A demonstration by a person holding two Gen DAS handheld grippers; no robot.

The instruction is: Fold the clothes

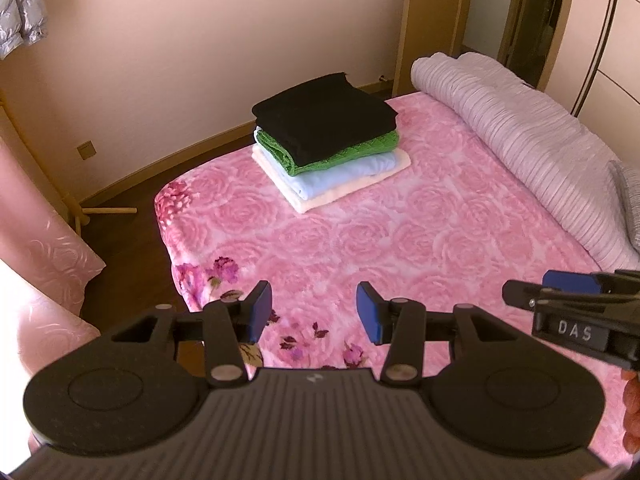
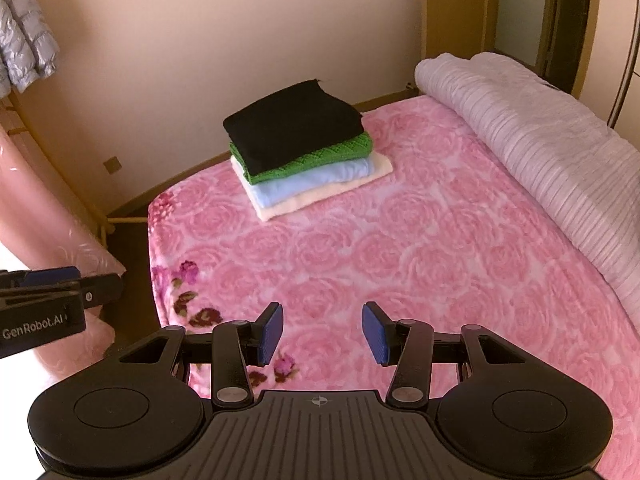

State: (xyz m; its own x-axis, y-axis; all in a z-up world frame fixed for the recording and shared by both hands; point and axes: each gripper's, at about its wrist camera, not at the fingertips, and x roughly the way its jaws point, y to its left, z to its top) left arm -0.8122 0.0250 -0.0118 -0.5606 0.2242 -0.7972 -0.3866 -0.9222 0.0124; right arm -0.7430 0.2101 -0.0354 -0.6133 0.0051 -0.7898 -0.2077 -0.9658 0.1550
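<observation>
Clothes sit in a neat folded stack toward the far left part of the bed, well apart from both grippers: a black piece on top, a green knit under it, then a pale blue piece and a cream one at the bottom. All four look soft and light, likely to sag and slide off one another if lifted by one edge, so the safest hold is probably low on the stack from two opposite sides, or a pinch on a folded edge of a single piece; the knit should give more friction than the smooth pale layers. The stack rests on a pink rose-patterned blanket, with a rolled lilac quilt along the right side of the bed. The left gripper hangs over the near edge of the blanket, jaws set wide apart with nothing between the blue pads. The right gripper hangs just beside it, jaws likewise parted and empty, touching no cloth. No unfolded garment shows in either view.
</observation>
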